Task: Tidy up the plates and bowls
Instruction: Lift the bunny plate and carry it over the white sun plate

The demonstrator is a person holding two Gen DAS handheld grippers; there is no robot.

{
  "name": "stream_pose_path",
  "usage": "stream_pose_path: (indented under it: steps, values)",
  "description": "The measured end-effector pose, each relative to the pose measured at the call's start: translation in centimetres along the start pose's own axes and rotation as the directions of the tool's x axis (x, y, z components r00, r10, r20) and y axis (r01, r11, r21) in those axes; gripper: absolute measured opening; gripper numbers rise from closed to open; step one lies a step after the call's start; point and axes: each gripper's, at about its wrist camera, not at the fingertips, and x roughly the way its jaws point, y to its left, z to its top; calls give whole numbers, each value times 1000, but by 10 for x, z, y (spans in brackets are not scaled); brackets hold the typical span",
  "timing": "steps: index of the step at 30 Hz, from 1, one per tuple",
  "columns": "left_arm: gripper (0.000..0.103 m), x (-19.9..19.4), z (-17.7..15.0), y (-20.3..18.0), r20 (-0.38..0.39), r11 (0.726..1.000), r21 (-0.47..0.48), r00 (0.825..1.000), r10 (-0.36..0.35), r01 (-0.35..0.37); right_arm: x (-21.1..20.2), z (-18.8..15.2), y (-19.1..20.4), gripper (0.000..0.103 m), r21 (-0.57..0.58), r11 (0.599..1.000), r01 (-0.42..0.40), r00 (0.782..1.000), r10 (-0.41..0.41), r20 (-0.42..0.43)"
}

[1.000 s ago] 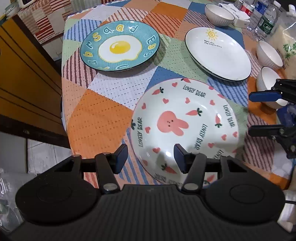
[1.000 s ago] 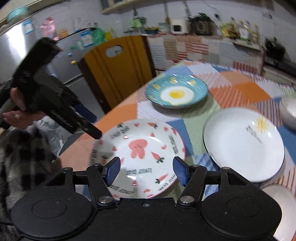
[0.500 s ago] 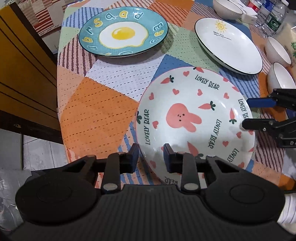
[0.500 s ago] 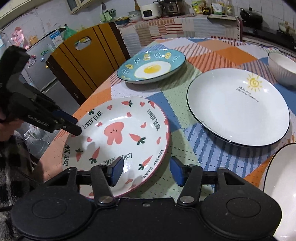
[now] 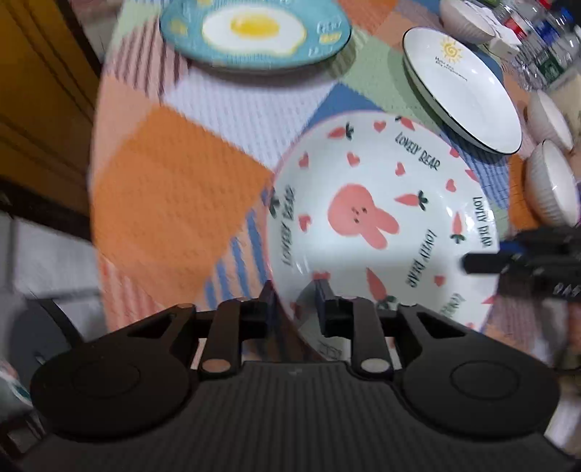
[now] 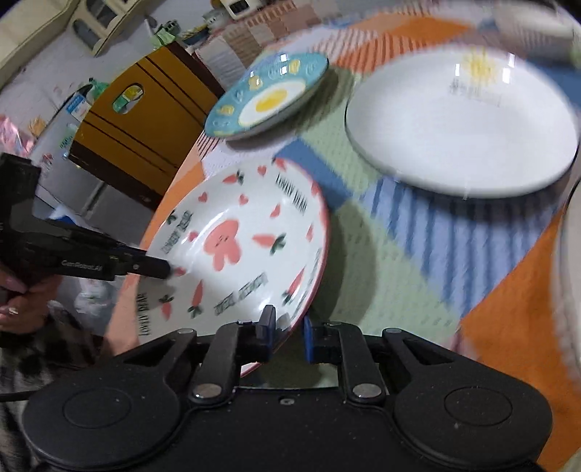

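Note:
The white rabbit plate with carrots and hearts is lifted and tilted above the patchwork tablecloth; it also shows in the right wrist view. My left gripper is shut on its near rim. My right gripper is shut on the opposite rim. The blue fried-egg plate lies at the back left, and the white sun plate at the back right. White ribbed bowls stand at the right edge.
The patchwork tablecloth covers the table, whose left edge drops off beside a yellow-brown cabinet. Water bottles and another bowl crowd the far right corner. A white bowl rim is close on the right.
Both grippers have closed on opposite rims of the rabbit plate. The plate has come up off the cloth and tilted. The views are blurred by motion.

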Motion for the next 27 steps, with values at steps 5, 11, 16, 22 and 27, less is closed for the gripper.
stream_pose_path:
  steps: [5, 11, 16, 22, 27]
  values:
    - [25, 7, -3, 1, 5, 1000, -13, 1000, 15, -15, 2, 2, -1, 19, 32, 999, -15, 1000, 15, -18]
    - [24, 11, -5, 7, -4, 999, -27, 1000, 25, -26, -2, 6, 9, 19, -10, 1000, 2, 999, -2, -47]
    - [23, -8, -10, 3, 47, 1000, 6, 999, 20, -20, -19, 14, 17, 19, -43, 999, -6, 1000, 6, -16]
    - [23, -24, -9, -13, 17, 996, 69, 998, 60, -61, -57, 28, 26, 19, -70, 997, 18, 999, -16, 38]
    - [23, -33, 3, -32, 48, 994, 106, 999, 18, -23, -95, 39, 25, 19, -78, 996, 44, 997, -39, 71]
